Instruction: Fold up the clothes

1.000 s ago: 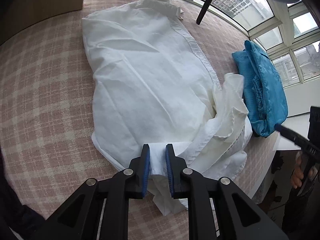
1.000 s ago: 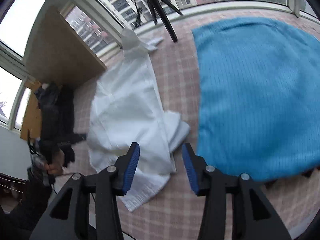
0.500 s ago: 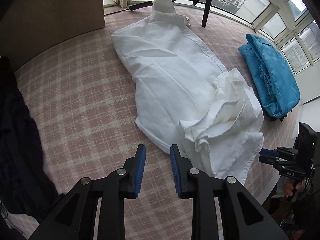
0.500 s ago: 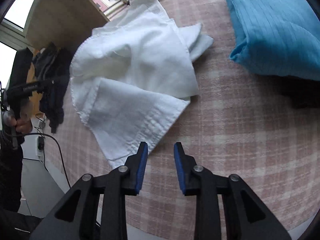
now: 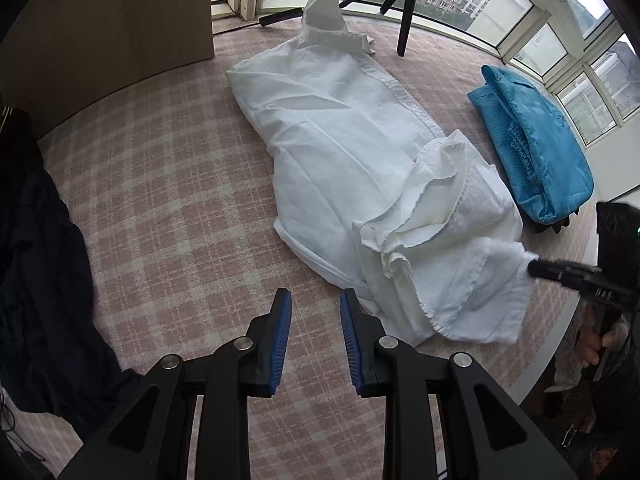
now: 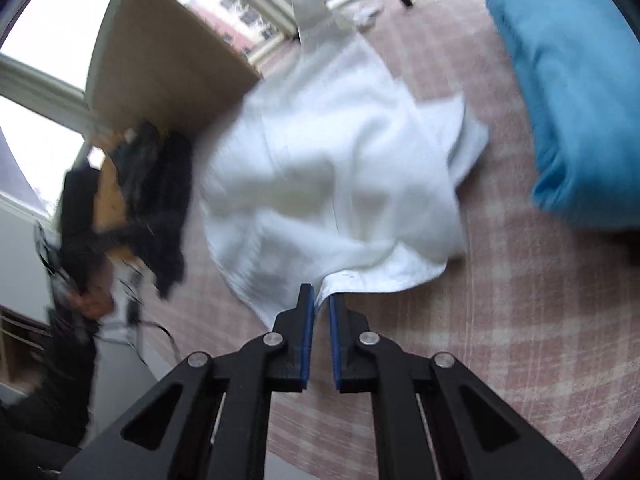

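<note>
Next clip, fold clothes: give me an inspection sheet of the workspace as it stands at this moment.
Surface: pink plaid cover, flat.
Job's things: white shirt lying lengthwise, its near end bunched in folds; folded blue garment beside it, apart.
Clutter: dark clothing heaped at the surface's edge.
Grippers: left gripper open over bare cover, holding nothing; right gripper shut on a corner of the white shirt.
Cables: thin dark cable past the surface's edge, blurred.
Surroundings: black tripod at the far end, wooden panel, bay windows facing apartment blocks.
</note>
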`<action>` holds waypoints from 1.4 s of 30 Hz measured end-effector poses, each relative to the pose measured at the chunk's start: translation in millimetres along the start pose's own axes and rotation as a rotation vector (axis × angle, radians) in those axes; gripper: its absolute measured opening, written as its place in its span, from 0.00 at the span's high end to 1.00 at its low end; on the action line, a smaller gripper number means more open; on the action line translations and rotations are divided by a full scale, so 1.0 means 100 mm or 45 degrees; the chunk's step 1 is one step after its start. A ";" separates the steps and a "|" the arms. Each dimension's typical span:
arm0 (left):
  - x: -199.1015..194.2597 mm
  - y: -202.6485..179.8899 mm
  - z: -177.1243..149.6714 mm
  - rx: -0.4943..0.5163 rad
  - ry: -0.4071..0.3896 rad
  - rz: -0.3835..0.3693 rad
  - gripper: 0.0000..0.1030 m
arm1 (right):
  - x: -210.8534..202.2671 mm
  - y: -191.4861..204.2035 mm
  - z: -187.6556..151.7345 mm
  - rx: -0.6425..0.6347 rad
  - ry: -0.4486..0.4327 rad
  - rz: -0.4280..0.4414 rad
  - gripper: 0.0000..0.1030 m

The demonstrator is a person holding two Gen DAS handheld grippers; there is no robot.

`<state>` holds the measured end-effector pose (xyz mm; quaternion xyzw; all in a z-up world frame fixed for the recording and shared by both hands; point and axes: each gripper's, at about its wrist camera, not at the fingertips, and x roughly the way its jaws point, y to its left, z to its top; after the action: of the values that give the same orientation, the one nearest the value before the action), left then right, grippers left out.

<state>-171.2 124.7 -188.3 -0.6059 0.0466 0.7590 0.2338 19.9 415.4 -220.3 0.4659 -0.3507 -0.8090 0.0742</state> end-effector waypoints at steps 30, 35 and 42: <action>0.56 -0.25 0.65 -0.036 0.001 -0.203 0.75 | 0.56 0.48 0.60 -0.511 0.336 -0.275 0.74; 0.49 -0.32 0.61 0.007 -0.002 -0.202 0.75 | 0.29 0.43 1.37 -0.451 0.030 -0.483 0.74; 0.61 -0.69 0.36 0.176 0.108 -0.249 0.74 | -0.19 0.38 0.91 -0.483 0.059 -0.509 0.75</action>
<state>-184.4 216.7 -222.1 -0.6215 0.0496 0.7012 0.3457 -51.3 441.0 -153.5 0.5222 -0.0923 -0.8478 0.0068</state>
